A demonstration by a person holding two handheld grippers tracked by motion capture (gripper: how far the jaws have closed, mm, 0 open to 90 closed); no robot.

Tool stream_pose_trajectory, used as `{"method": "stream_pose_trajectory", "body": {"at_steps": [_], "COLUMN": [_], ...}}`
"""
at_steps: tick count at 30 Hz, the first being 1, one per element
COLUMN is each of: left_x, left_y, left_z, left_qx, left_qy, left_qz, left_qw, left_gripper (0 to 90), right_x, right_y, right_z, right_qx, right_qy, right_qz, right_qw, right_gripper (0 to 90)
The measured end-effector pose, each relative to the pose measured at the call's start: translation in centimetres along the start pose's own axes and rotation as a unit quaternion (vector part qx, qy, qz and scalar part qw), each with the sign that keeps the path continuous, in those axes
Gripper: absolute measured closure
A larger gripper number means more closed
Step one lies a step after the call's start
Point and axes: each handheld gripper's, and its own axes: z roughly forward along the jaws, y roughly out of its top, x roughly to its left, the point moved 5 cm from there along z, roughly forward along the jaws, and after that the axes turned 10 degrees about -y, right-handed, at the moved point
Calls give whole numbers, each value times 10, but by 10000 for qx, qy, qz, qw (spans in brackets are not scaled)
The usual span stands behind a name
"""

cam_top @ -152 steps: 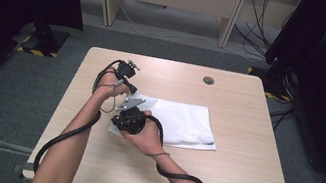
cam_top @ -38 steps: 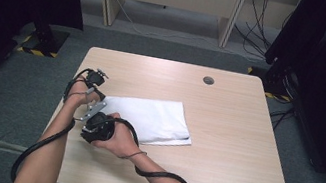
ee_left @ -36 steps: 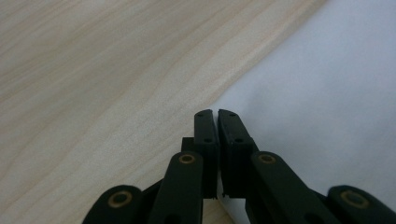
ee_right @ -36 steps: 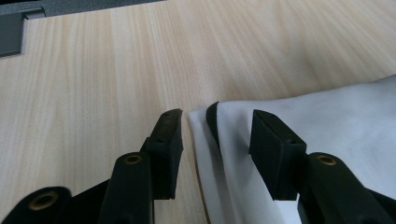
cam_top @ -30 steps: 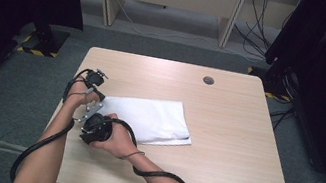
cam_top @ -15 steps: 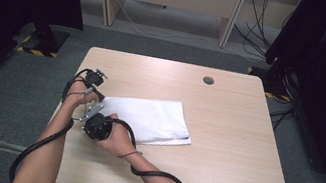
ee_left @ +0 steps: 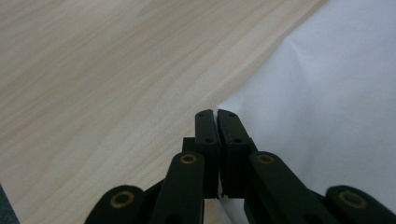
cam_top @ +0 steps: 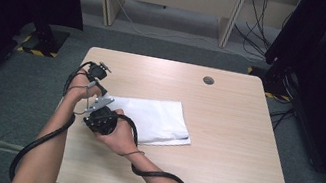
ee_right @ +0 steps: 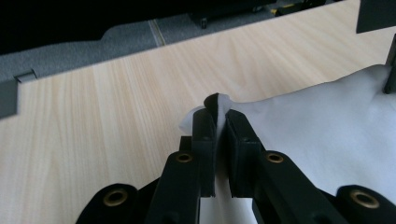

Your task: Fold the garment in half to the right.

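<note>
One white cloth on one wooden table. Two grippers: left gripper, right gripper. One round hole in the tabletop, probably a cable port.

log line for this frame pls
left hand-held gripper: shut on white cloth corner | right hand-held gripper: shut on cloth edge | table: cloth mostly flat

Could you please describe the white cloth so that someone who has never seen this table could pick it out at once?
Start at the light wooden table and look left of its middle. There lies the white cloth, a flat folded rectangle. Its left edge is pinched by the left hand-held gripper and the right hand-held gripper; it is the table's one soft white thing, unlike the small grey cable hole.
</note>
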Motion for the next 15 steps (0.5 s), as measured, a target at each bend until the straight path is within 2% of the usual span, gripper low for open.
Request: {"method": "stream_pose_trajectory", "body": {"at_steps": [3, 7, 15], "left_x": [-4, -8, -17], "left_y": [7, 16, 33], "left_z": [-4, -10, -20], "left_qx": [12, 48, 78], "left_qy": [30, 72, 142], "left_qz": [57, 133, 293], "left_qw": [10000, 9999, 9994], "left_gripper": [869, 869, 869], "right_x": [-5, -12, -21], "right_y": [5, 12, 23], "right_z": [-8, -20, -40], "right_qx": [-96, -249, -491], "right_qy": [-41, -57, -110], "right_qz": [39, 212, 310], "right_qw": [9999, 9994, 9983], "right_gripper": [840, 840, 841]}}
